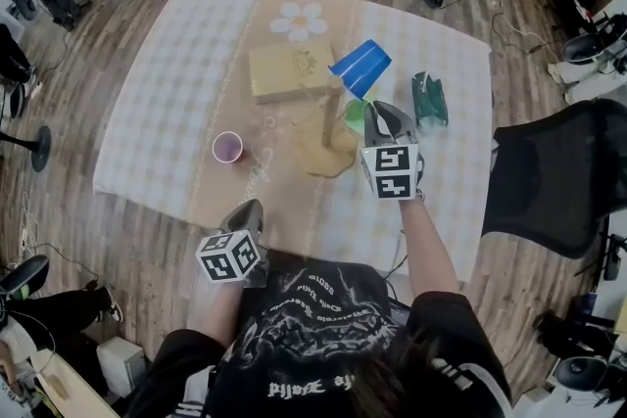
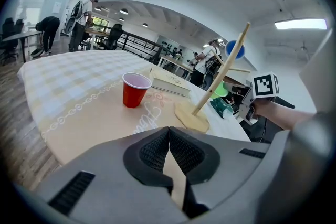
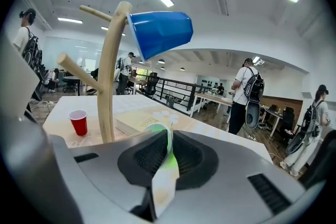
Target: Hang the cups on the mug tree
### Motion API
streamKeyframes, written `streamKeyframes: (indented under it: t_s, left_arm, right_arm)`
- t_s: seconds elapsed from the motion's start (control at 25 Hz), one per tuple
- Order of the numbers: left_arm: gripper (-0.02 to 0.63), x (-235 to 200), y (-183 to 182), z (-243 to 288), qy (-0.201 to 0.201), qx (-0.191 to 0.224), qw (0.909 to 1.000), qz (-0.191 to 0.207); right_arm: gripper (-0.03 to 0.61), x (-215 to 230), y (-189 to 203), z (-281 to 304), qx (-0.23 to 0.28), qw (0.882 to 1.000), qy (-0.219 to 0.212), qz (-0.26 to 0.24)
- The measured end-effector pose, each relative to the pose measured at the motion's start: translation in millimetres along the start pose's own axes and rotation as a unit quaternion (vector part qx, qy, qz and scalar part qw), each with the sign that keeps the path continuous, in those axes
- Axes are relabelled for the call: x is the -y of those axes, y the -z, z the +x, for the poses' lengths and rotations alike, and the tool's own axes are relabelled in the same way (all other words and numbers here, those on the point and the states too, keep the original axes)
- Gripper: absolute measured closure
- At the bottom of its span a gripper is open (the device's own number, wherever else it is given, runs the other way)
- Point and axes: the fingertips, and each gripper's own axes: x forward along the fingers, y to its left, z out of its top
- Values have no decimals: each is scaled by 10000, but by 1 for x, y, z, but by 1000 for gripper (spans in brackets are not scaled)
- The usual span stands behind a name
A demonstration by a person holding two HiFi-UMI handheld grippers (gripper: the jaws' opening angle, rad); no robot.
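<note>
A wooden mug tree (image 1: 328, 140) stands mid-table, and a blue cup (image 1: 361, 69) hangs upside down on one of its upper pegs. My right gripper (image 1: 384, 118) is just right of the tree, shut on the wall of a green cup (image 1: 354, 113). In the right gripper view the green cup's rim (image 3: 164, 150) is pinched between the pads, with the tree's stem (image 3: 108, 86) and the blue cup (image 3: 160, 33) ahead on the left. A red cup (image 1: 227, 148) stands upright left of the tree. My left gripper (image 1: 247, 209) is shut and empty at the table's near edge.
A tan book (image 1: 291, 70) lies behind the tree and a green packet (image 1: 429, 100) to its right. A checked cloth (image 1: 167, 93) covers the table. A black chair (image 1: 554, 176) stands at the right edge. People stand at desks further back.
</note>
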Motion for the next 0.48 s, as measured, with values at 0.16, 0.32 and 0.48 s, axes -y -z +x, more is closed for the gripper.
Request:
streamKeyframes:
  t_s: [0.16, 0.32, 0.48]
  left_arm:
    - [592, -1, -1, -1, -12, 24, 10000, -82]
    - [592, 1, 0, -1, 5, 12, 10000, -92]
    - [592, 3, 0, -1, 19, 11, 10000, -73]
  right_arm:
    - [541, -2, -3, -3, 80, 9999, 56, -105]
    - [541, -6, -3, -6, 136, 9996, 96, -209]
    - [540, -9, -4, -8, 190, 9993, 141, -281]
